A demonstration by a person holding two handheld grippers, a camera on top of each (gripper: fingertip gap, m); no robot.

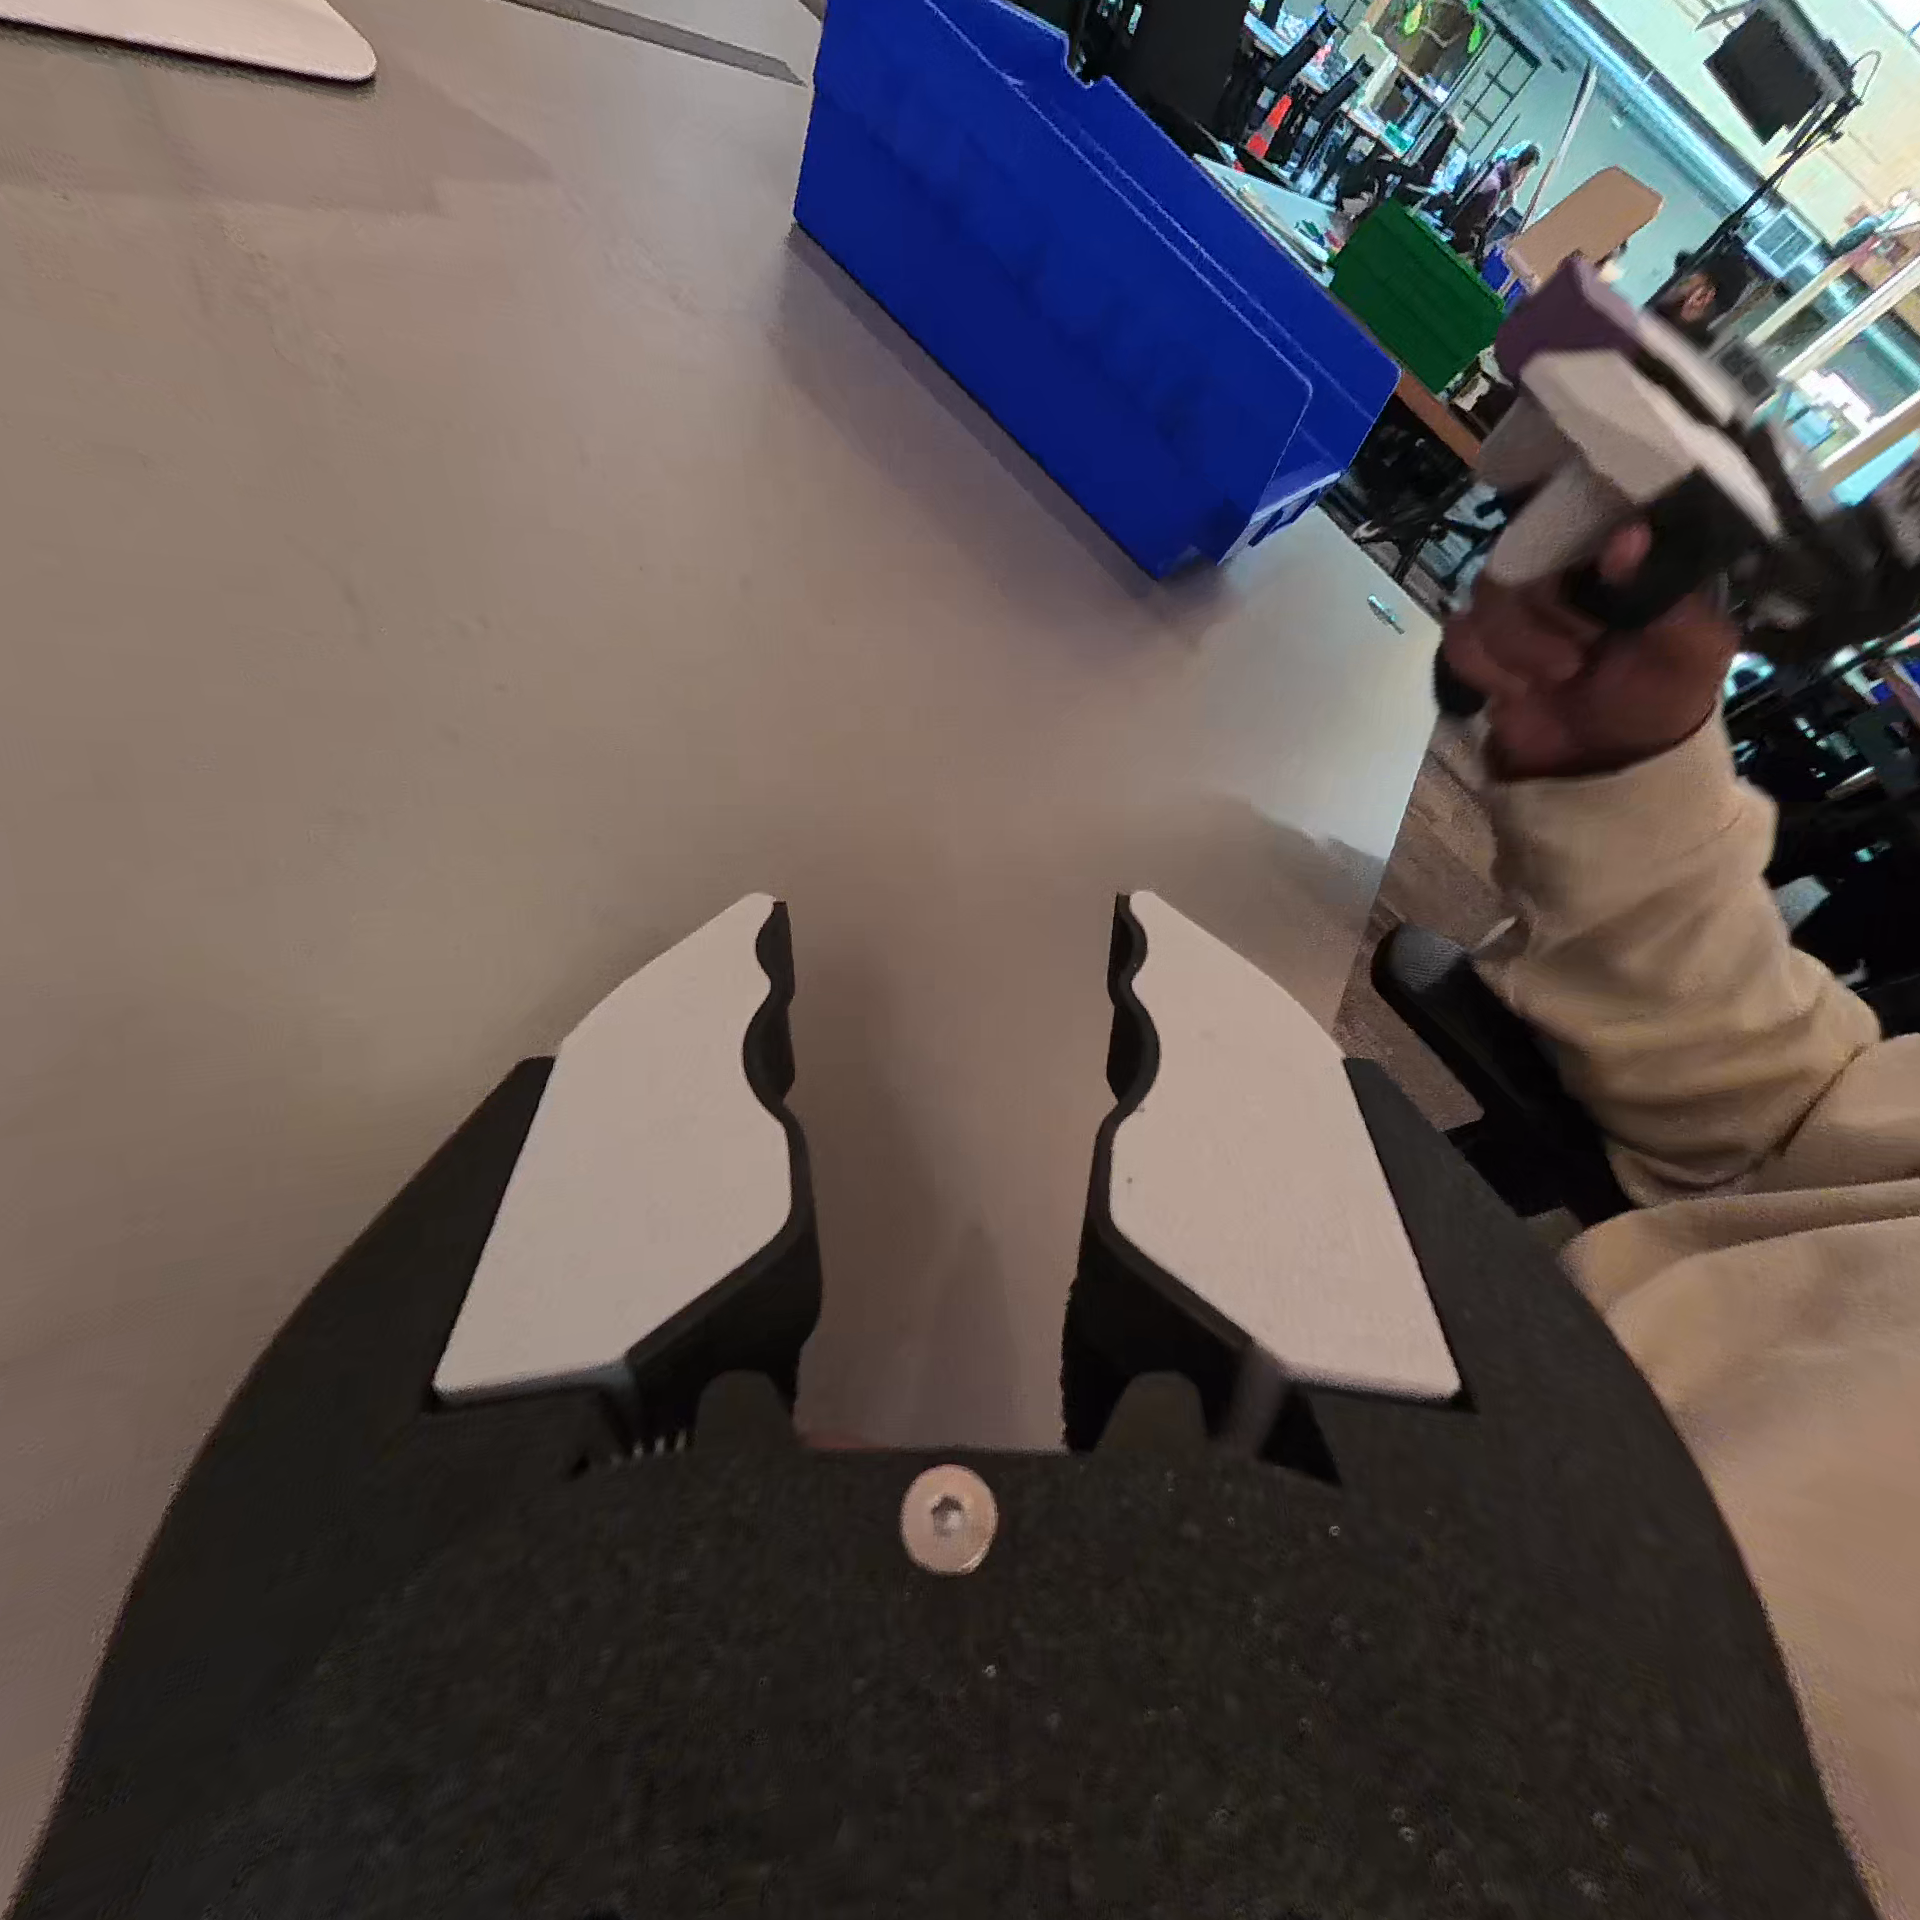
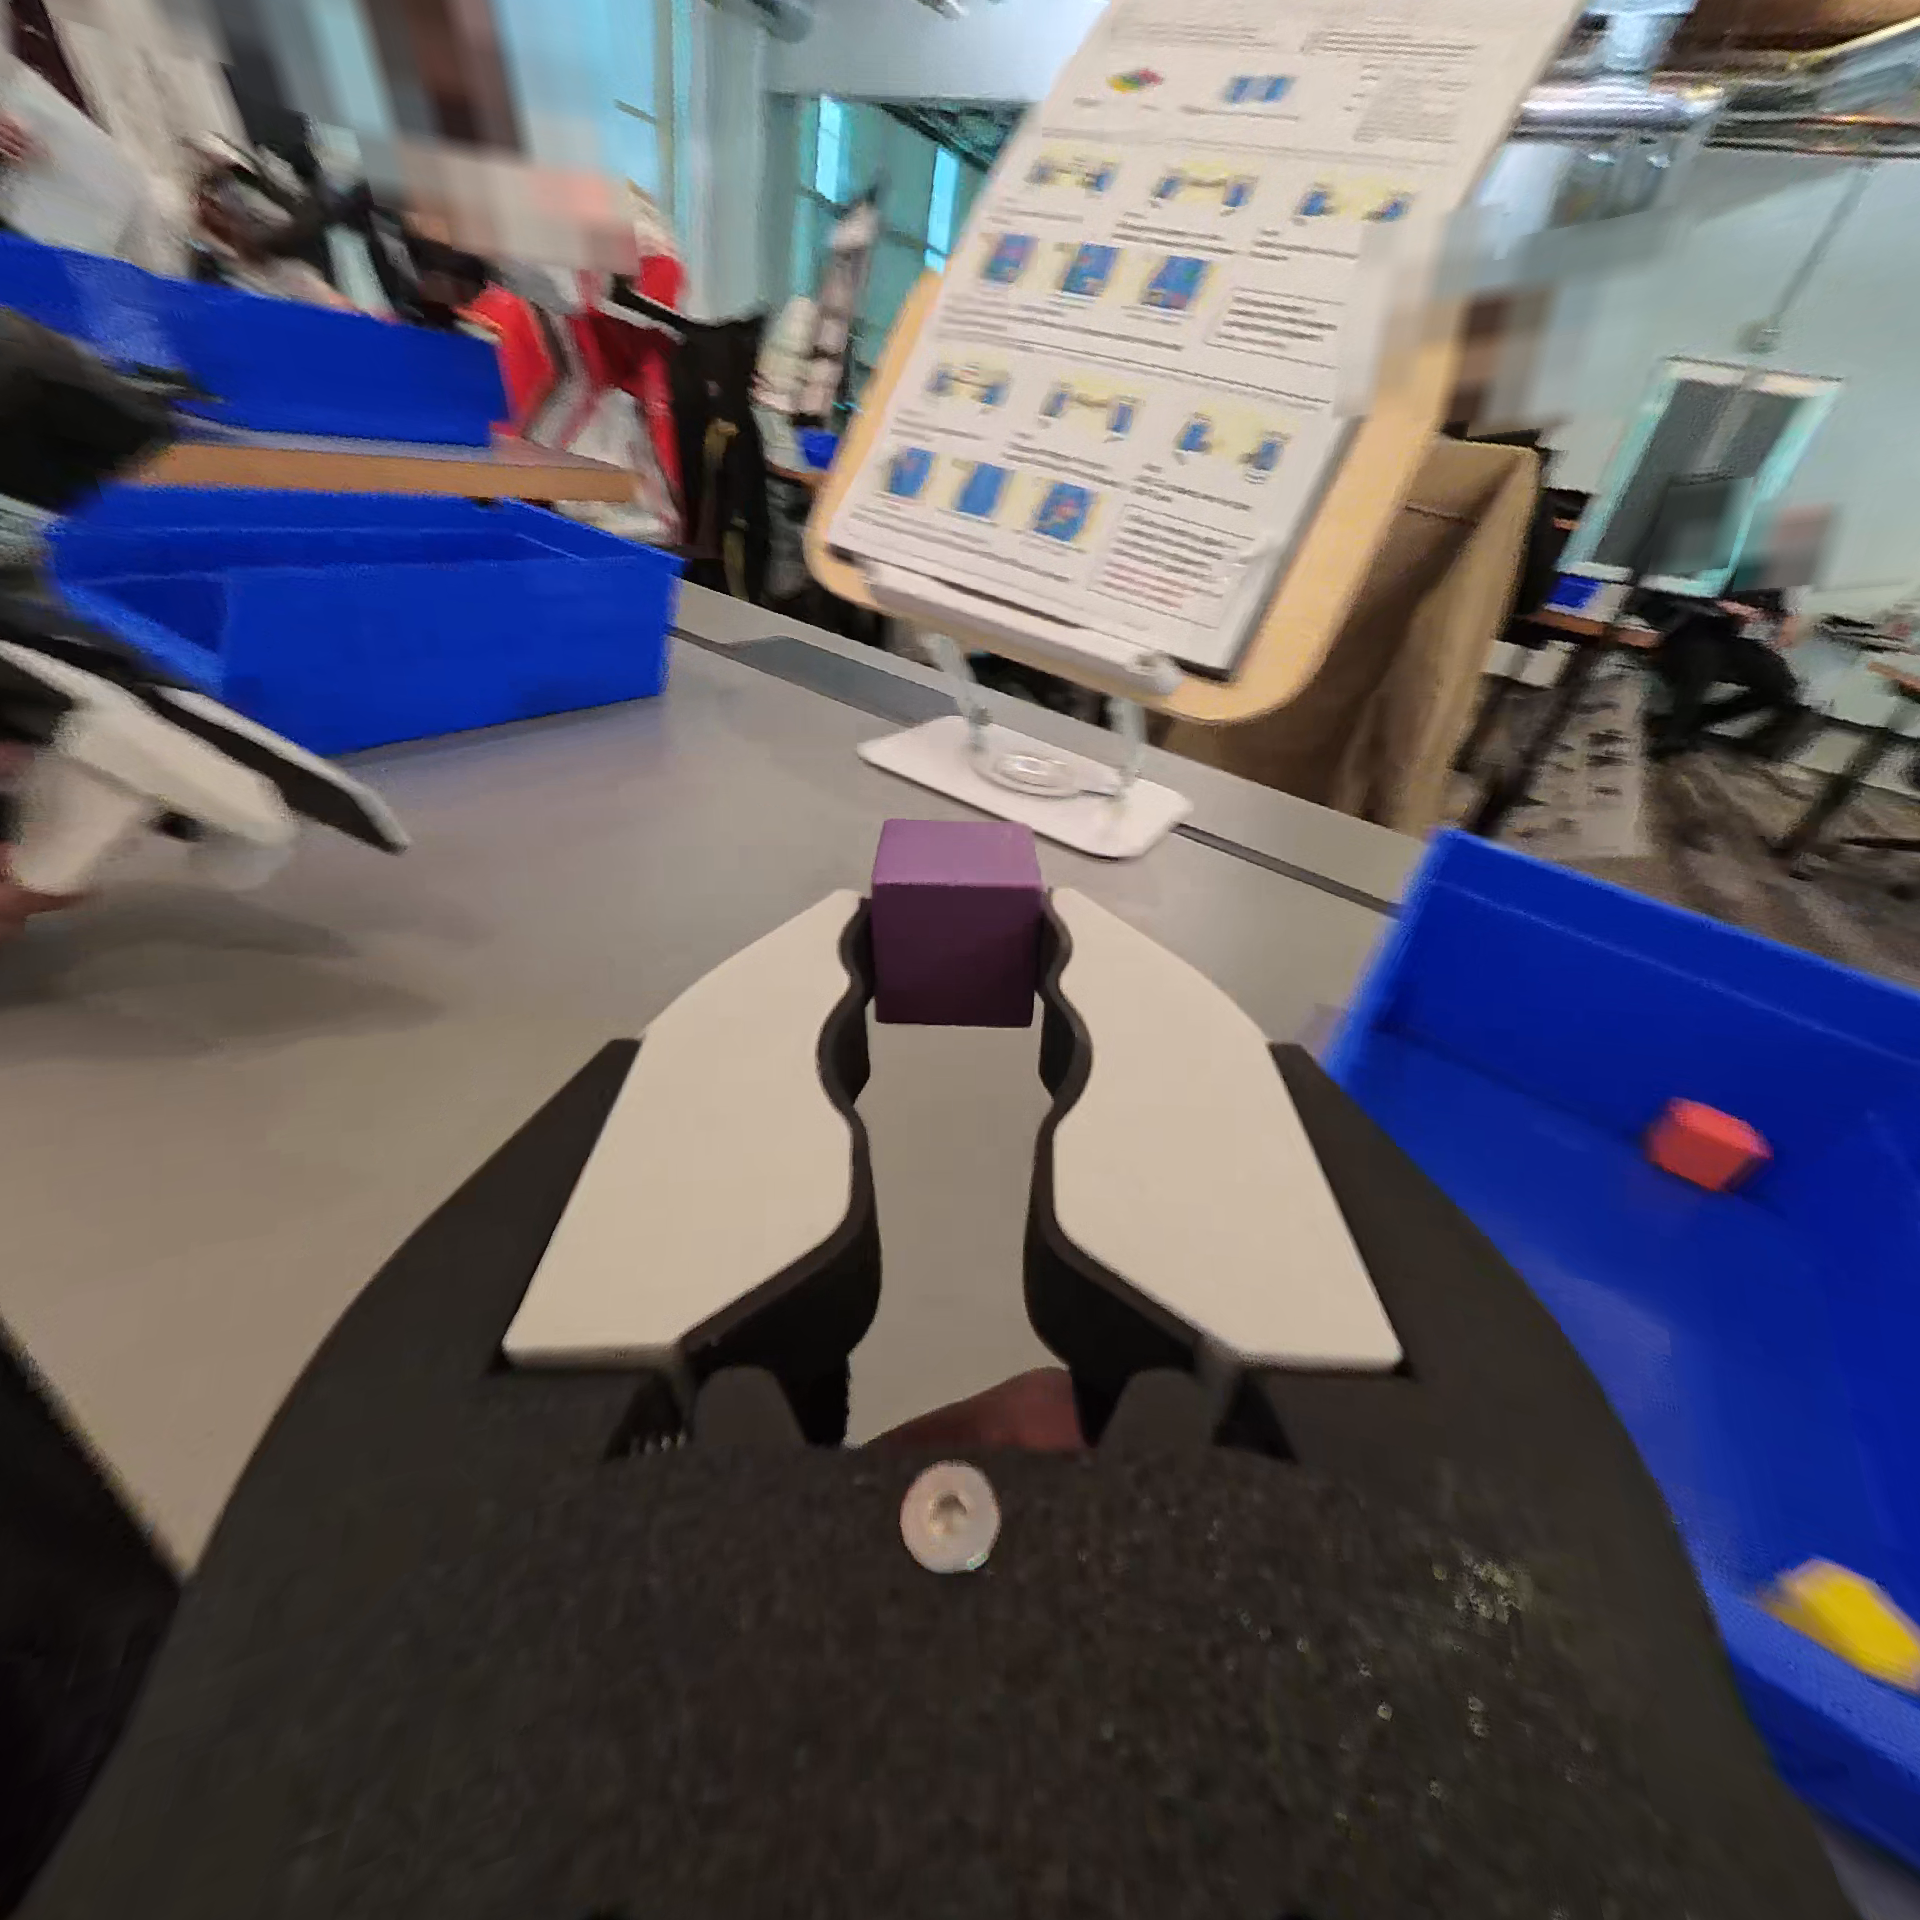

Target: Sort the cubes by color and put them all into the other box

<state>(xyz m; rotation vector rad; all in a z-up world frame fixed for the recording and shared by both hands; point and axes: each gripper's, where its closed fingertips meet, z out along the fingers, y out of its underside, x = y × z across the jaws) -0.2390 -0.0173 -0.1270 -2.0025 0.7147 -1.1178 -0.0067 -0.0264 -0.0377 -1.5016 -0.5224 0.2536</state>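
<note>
Right gripper (image 2: 954,961) jaws clamped on purple cube (image 2: 954,935), held above the table — transfer step. Left gripper (image 1: 951,997) jaws apart, empty. Next: carry left to far blue box (image 2: 364,613), release among like colours.

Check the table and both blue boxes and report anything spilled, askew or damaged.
Nothing stands out. The right gripper holds the purple cube squarely above the table. A red cube and a yellow cube lie inside the near blue box. The left gripper is open and empty.
</note>
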